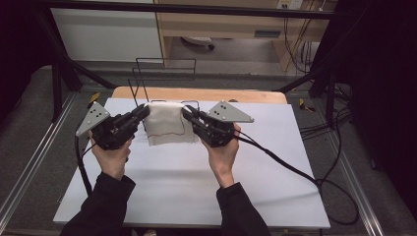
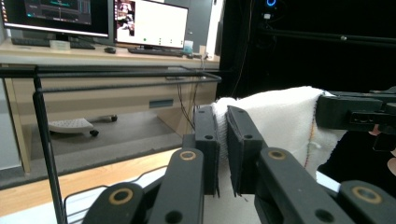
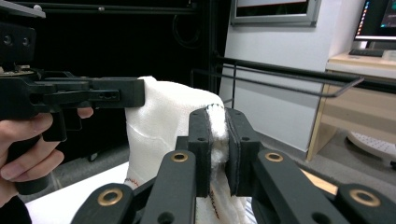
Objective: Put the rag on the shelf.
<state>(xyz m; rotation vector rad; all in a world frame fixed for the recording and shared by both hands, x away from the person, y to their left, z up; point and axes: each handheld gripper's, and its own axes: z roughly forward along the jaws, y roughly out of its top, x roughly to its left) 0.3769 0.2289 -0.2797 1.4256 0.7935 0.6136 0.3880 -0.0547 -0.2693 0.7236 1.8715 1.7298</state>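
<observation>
I have the white cloth hanging just in front of the wire rack, above the table. My left gripper pinches its left top corner, my right gripper its right top corner, both clamped tight.

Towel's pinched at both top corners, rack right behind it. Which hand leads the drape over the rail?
Neither clearly. The left gripper and right gripper each clamp a top corner of the white towel, level, about equally near the wire rack. Probably both together.
</observation>
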